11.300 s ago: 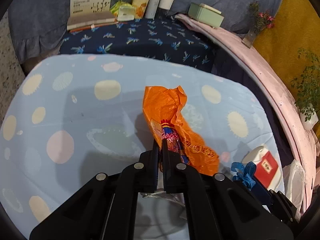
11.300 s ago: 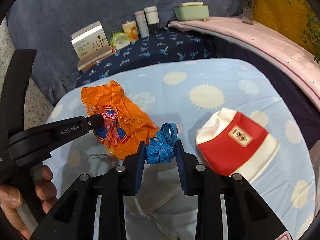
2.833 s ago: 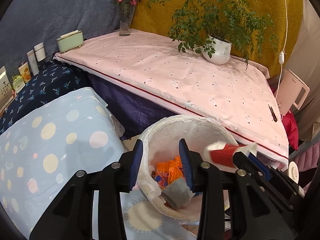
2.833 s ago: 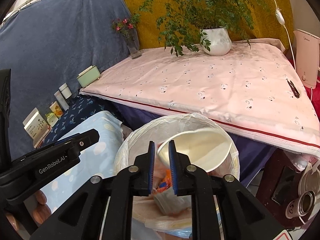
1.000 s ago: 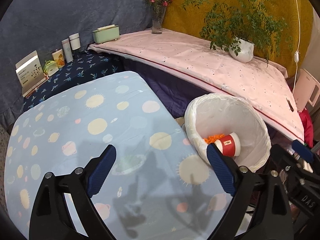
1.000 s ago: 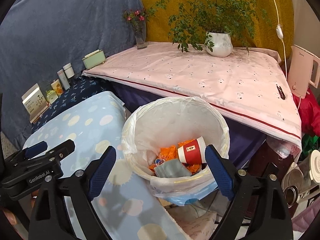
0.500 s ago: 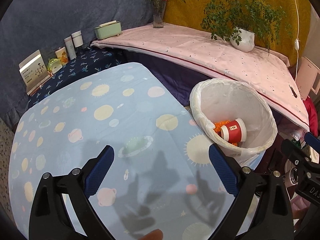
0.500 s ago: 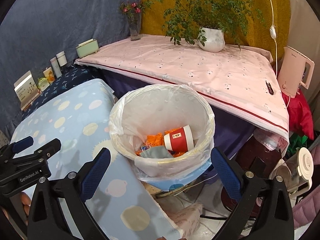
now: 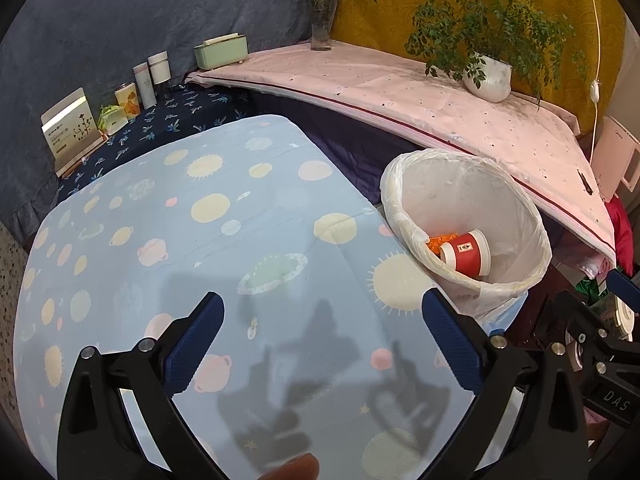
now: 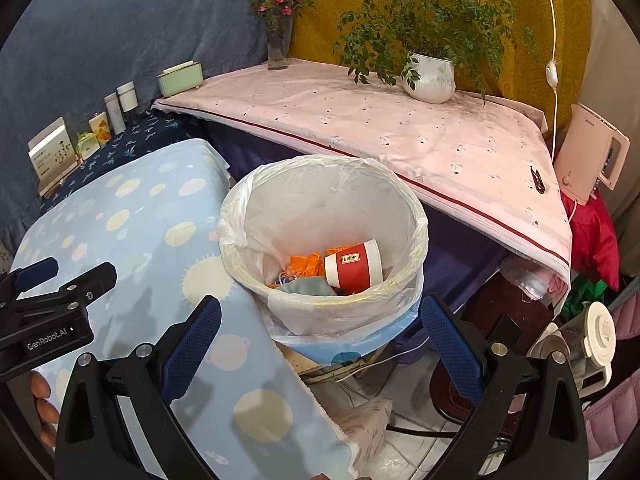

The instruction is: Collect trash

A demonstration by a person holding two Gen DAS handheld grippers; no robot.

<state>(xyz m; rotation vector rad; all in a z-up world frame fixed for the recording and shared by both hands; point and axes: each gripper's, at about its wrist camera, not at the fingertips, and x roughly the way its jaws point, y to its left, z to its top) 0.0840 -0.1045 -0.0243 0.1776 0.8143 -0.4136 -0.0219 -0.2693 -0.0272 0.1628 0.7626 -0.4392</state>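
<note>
A bin lined with a white bag (image 10: pixel 404 200) stands beside the table with the light blue planet-print cloth (image 9: pixel 168 240). In it lie a red paper cup (image 10: pixel 354 268), an orange plastic bag (image 10: pixel 306 262) and a grey piece (image 10: pixel 306 289). The bin (image 9: pixel 532 216) with the cup (image 9: pixel 466 254) also shows in the left wrist view. My left gripper (image 9: pixel 322 338) is wide open and empty above the cloth. My right gripper (image 10: pixel 318 338) is wide open and empty above the bin's near rim. The left gripper also shows in the right wrist view (image 10: pixel 56 292).
A pink-covered table (image 10: pixel 400 128) carries a potted plant (image 10: pixel 430 76), a flower vase (image 10: pixel 277 46) and a green box (image 10: pixel 179 76). Boxes and jars (image 9: pixel 132 92) stand on a dark blue cloth. A pink kettle (image 10: pixel 592 152) and a blender (image 10: pixel 588 340) are at right.
Both grippers have pulled back and up from the bin, and stay wide open. The cup, orange bag and grey piece lie still in the bin.
</note>
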